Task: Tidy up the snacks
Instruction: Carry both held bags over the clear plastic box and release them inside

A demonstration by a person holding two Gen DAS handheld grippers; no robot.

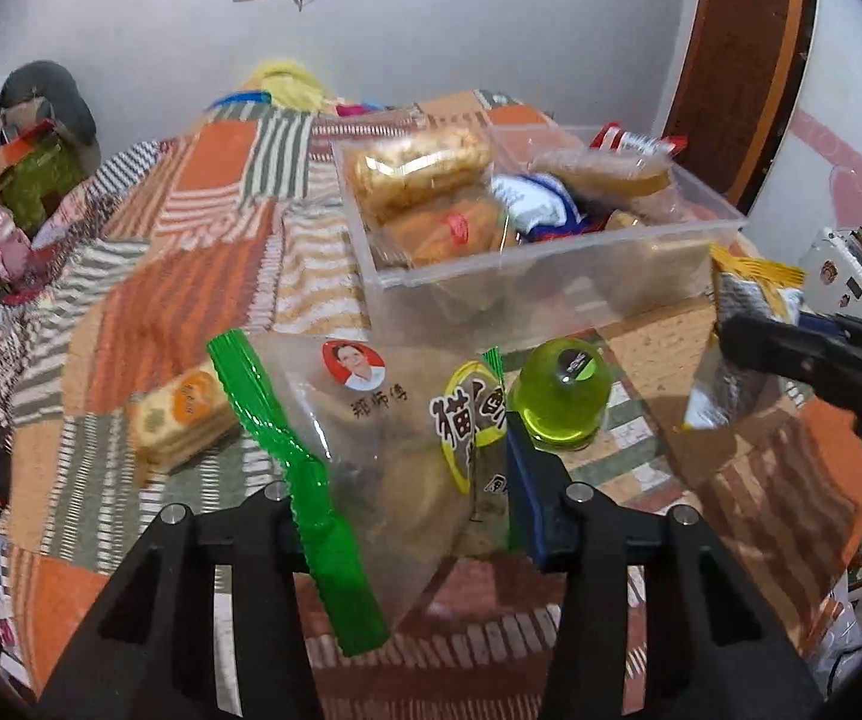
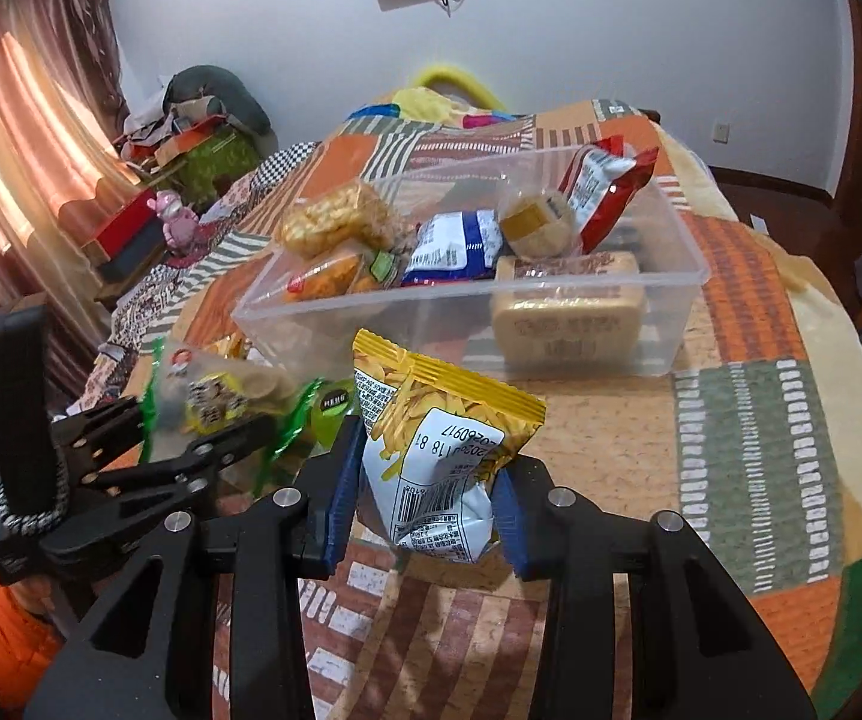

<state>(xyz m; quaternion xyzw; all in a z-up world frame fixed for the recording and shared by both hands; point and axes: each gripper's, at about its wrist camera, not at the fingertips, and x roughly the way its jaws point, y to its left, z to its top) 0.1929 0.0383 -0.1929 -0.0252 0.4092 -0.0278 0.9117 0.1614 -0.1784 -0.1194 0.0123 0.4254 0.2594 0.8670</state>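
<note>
Both tongs clamp snacks, the left tongs a clear green-edged packet, the right tongs a yellow chip bag, each probably needing carrying into the clear bin mid-bed.

Clear green-edged bag: "郑师傅" under a round red portrait logo, plus a yellow oval label with big brown "猫", rest cut off. Green jelly cup lid: "MENG". Yellow chip bag: upside-down date stamp, roughly "20260917", and a barcode; small print is unreadable.
</note>
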